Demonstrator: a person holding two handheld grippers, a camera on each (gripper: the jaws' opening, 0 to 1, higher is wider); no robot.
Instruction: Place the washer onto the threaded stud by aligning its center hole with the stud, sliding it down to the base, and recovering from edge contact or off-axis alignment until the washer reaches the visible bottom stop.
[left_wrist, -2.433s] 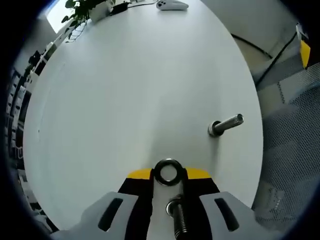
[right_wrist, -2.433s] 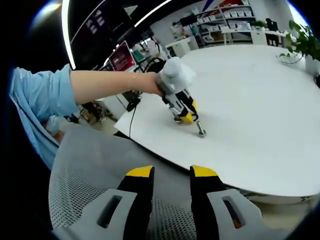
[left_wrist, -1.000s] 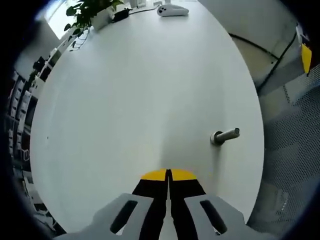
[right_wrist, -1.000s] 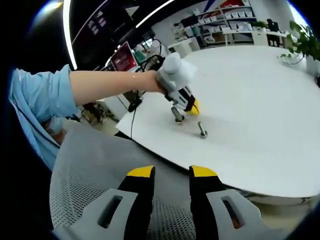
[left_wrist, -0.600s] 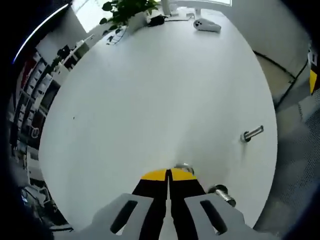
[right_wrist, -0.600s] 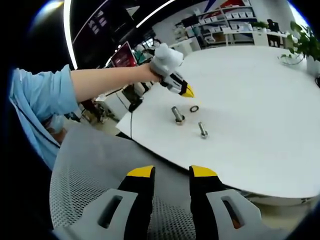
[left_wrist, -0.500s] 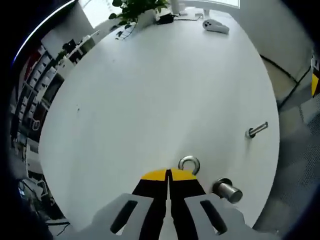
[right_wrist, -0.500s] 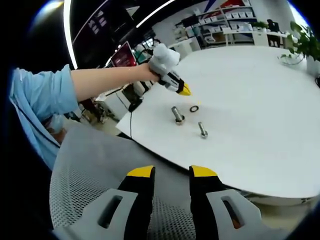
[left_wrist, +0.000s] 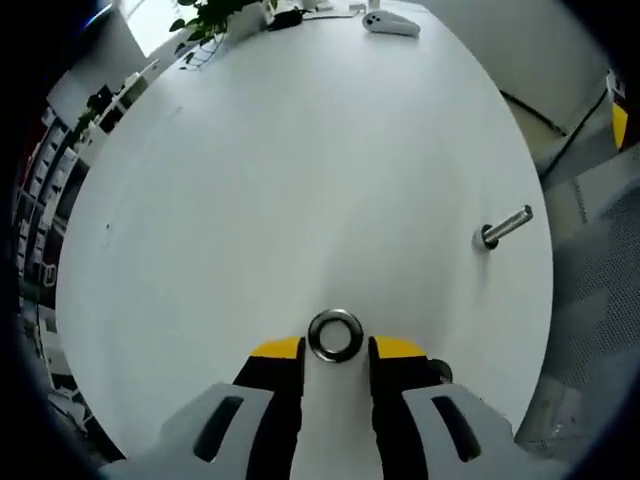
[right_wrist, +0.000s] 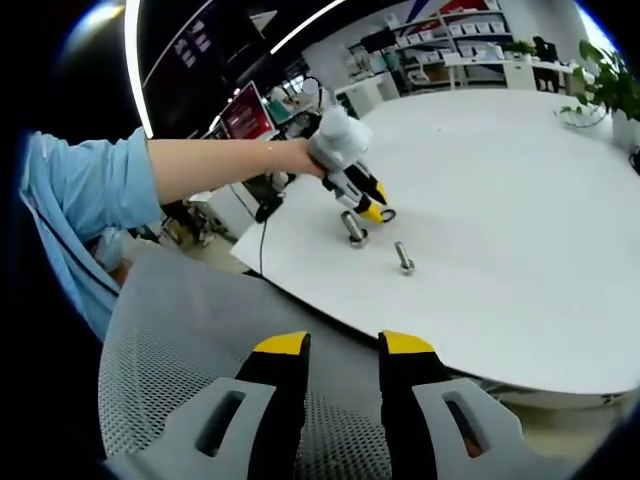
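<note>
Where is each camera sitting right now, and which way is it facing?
Left gripper view: rides the left gripper, looking down onto the table; its open jaws straddle the washer, a stud off to the right.
Right gripper view: rides the right gripper, held off the table's edge above a mesh seat, facing the table; the person's arm and sleeve show.
Shared: table, washer, stud, left gripper.

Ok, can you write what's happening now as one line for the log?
left tongs: open, around washer | washer: flat on table, off bolt | right tongs: open, idle
</note>
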